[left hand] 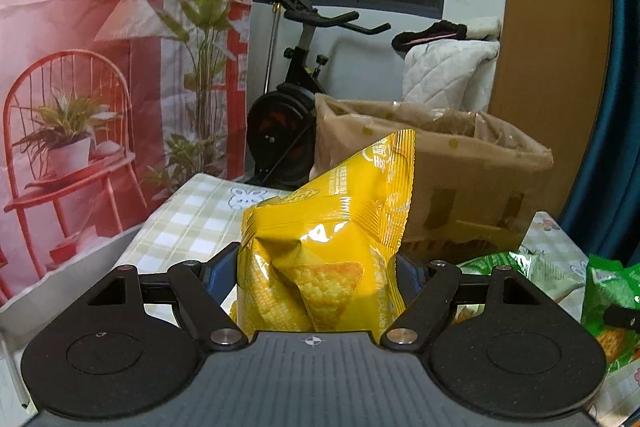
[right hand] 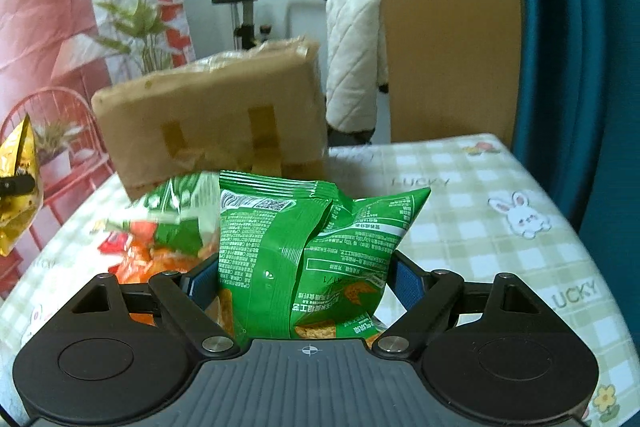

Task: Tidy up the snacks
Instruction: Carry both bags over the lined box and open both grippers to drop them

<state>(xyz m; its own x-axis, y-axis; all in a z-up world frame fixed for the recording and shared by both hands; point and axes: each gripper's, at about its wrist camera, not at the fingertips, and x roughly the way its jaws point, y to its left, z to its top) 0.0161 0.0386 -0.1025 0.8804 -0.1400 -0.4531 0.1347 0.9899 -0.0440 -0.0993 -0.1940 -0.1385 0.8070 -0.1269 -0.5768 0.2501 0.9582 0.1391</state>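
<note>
Yellow chip bag (left hand: 320, 247) fills the left tool (left hand: 316, 267), clamped; green chip bag (right hand: 308, 259) fills the right tool (right hand: 304, 275). Open cardboard box (left hand: 436, 171) stands beyond both on the table (right hand: 480, 187), nearer the left.

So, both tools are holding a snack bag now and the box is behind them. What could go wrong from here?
1. The left tool pinches the puffy yellow bag only low down; it might slip or its chips get crushed.
2. The right tool holds the green bag the same way.
3. The cardboard box has a crumpled, uneven rim, so a bag could catch there and fall onto the checked tablecloth.
</note>
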